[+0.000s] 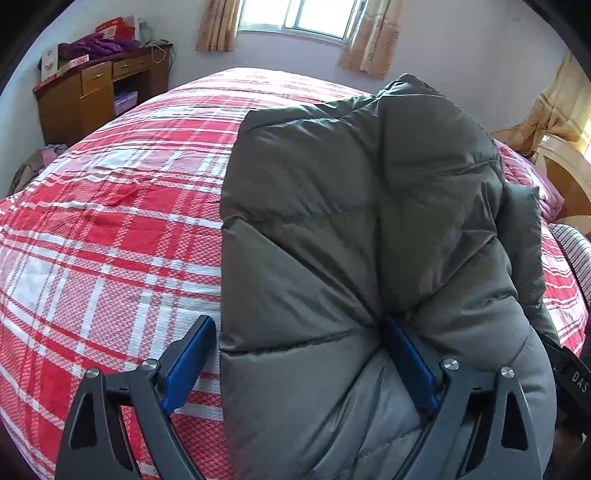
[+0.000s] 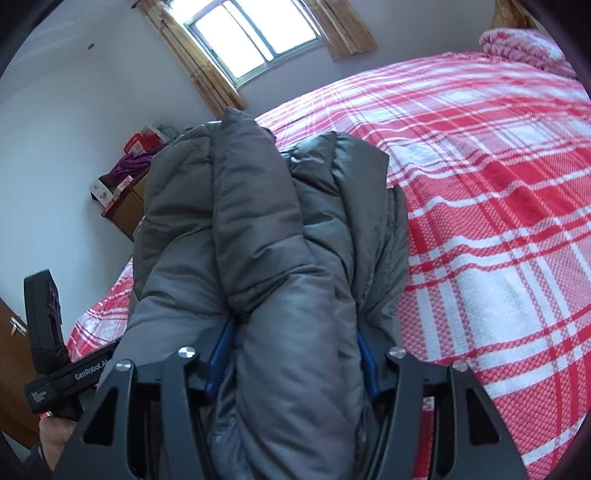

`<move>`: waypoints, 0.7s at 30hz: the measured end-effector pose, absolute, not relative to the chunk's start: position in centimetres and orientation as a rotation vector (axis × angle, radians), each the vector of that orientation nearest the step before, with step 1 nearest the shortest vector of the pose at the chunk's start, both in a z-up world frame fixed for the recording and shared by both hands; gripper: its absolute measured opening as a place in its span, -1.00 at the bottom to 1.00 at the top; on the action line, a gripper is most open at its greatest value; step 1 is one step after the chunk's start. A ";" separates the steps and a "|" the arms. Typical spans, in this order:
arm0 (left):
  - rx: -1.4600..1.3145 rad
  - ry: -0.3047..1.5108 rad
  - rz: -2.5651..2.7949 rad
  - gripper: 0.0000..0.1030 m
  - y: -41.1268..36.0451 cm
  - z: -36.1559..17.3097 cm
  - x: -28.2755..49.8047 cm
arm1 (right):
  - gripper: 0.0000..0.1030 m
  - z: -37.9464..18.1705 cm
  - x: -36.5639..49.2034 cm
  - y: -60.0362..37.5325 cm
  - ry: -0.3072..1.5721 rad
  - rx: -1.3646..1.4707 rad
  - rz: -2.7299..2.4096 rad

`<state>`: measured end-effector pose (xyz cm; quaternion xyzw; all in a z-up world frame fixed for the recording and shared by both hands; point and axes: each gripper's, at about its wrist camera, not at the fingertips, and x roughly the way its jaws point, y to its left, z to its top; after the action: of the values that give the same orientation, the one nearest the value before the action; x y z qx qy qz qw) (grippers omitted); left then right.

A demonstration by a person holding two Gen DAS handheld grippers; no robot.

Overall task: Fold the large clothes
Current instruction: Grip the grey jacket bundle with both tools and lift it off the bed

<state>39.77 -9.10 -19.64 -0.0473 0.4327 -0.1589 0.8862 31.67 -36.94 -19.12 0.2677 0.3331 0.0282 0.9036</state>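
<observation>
A large grey puffer jacket [image 1: 351, 221] lies bunched on the red and white plaid bedspread [image 1: 110, 240]. My left gripper [image 1: 299, 325] straddles its near left edge. The right pad [image 1: 410, 365] digs into a crease of the padding, while the left pad [image 1: 188, 362] stands just off the jacket's edge over the bedspread, so the jaws are open. In the right wrist view the jacket [image 2: 258, 221] is a thick heaped roll, and my right gripper [image 2: 295, 332] is shut on its near end, both blue pads sunk into the padding.
The bedspread [image 2: 498, 221] stretches wide to the right of the jacket. A wooden desk [image 1: 96, 96] piled with purple clothes stands by the far wall under a curtained window [image 1: 295, 14]. A headboard [image 1: 565, 166] and pink quilt [image 2: 524, 44] sit at the bed's end.
</observation>
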 end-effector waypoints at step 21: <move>-0.013 0.834 -0.377 0.26 -11.4 -19.0 38.4 | -0.09 -19.4 31.4 -38.1 0.693 0.637 0.109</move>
<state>38.45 -11.40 -18.98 -0.0061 0.4028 -0.1821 0.8970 31.36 -38.11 -19.40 0.3067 0.3337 0.0524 0.8899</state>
